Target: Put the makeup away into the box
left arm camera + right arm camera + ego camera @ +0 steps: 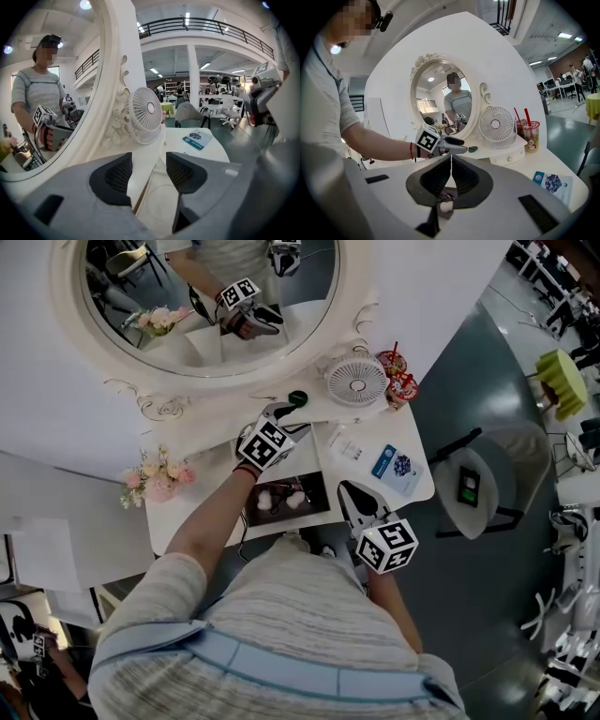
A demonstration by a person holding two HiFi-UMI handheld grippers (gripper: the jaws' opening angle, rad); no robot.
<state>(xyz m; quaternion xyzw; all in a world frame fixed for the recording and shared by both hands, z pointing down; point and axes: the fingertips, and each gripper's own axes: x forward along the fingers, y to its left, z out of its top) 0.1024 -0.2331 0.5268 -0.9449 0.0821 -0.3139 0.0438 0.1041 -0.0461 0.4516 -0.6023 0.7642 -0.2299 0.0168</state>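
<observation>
Though the right claw (451, 161), clenched on nothing, hides most of the box (309, 491) in its own view, the head view shows it on the counter (361, 472), pale makeup (265, 501) inside. The left claw (284, 415) gapes empty near a dark green item (297, 397), unseen in its own view.

Bright, even ceiling light; both gripper views bulge fisheye-fashion with black corners.
</observation>
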